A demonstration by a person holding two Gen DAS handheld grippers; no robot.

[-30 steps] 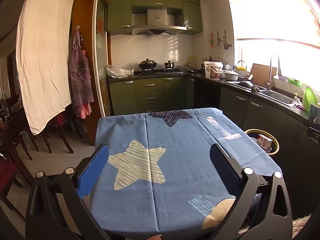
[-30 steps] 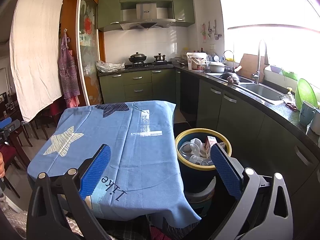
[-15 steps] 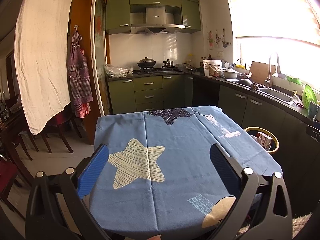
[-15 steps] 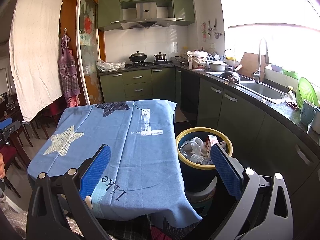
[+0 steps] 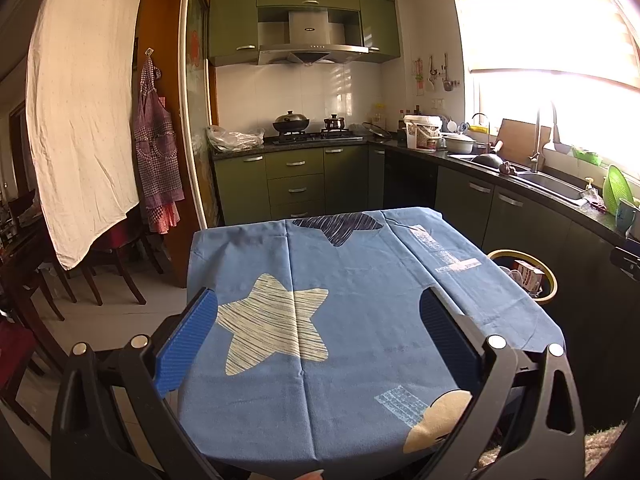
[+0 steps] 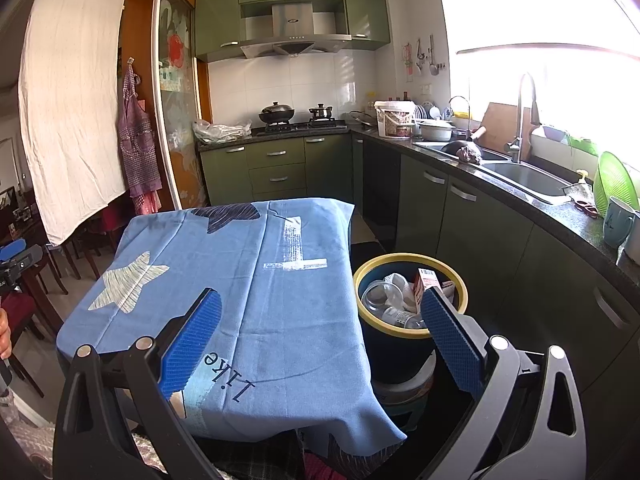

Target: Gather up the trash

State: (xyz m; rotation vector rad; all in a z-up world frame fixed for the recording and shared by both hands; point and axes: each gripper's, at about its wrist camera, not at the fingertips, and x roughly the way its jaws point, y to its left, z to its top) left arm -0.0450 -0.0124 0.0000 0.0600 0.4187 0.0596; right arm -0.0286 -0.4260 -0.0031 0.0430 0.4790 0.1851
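Both pairs of jaws stand wide apart with nothing between their blue pads: the left gripper (image 5: 318, 312) hovers over the star-printed blue tablecloth (image 5: 360, 280), and the right gripper (image 6: 320, 314) hangs over the cloth's right edge, its right finger (image 6: 448, 332) overlapping the yellow-rimmed trash bin (image 6: 460, 284) in view. The trash itself already sits in that bin, just beside the table on the sink side: clear plastic cups (image 6: 378, 294), crumpled white paper (image 6: 400, 282) and a small red-and-white carton (image 6: 426, 280) standing upright against the rim. The tabletop shows no loose litter in either view, so the collecting looks essentially finished. The risks from here are small. The bin seems perched on a low stool or stand (image 6: 404, 390), so a careless knock from the right gripper could tip it and spill the contents. A finger dragging low could also catch the draped cloth corner (image 6: 380, 428) and pull it askew. The carton might topple out if jostled.
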